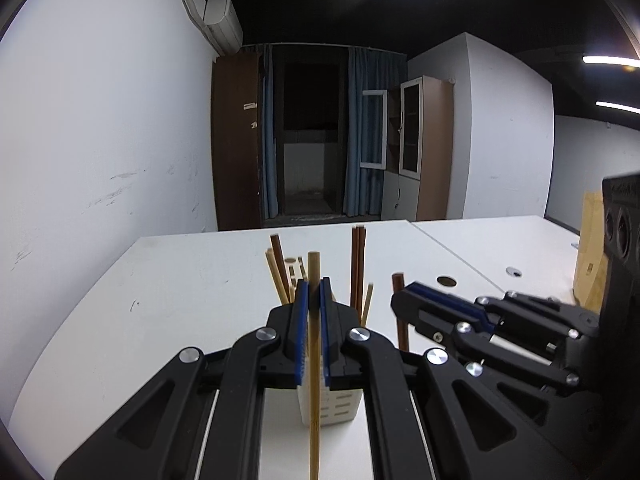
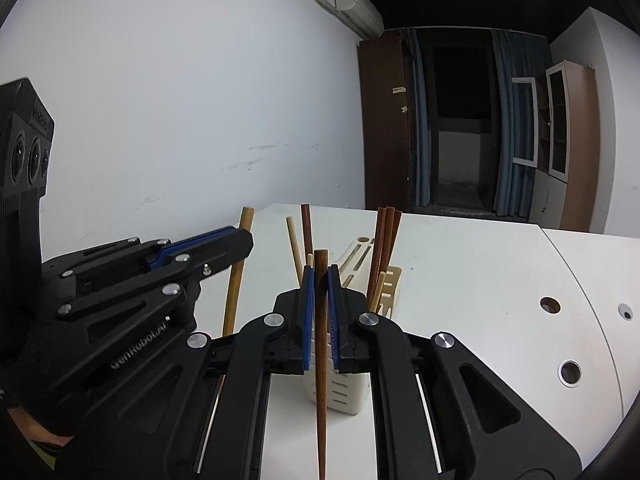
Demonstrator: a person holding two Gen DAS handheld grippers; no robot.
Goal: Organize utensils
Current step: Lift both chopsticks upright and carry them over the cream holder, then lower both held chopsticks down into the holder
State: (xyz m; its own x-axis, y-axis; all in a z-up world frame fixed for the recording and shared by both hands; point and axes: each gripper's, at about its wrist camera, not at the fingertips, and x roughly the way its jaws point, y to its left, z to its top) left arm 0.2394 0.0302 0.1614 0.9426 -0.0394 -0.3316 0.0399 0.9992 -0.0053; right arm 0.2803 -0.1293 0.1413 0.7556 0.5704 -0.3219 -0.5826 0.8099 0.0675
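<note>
The large white rectangular table fills the lower half of both wrist views, with a seam to an adjoining white tabletop at 2 o'clock in the left wrist view; that surface carries round cable holes. The cream slotted plastic utensil holder stands upright on the table at the centre of both views, partly hidden behind the fingers. The black left gripper with blue finger pads is nearly closed, its pads pressed on a light bamboo chopstick held upright, the stick's upper end standing above the fingertips at 12 o'clock and its lower length running down to the frame's bottom edge. The black right gripper with blue pads is likewise closed down on a dark brown wooden chopstick, also upright. Each gripper appears in the other's view: the right one at 3 o'clock, the left one at 9 o'clock. Both held sticks sit just in front of the holder; whether their tips touch it cannot be determined. Inside the holder stand several chopsticks: a cluster of reddish-brown ones at 1 o'clock and pale bamboo ones leaning toward 11 o'clock.
</note>
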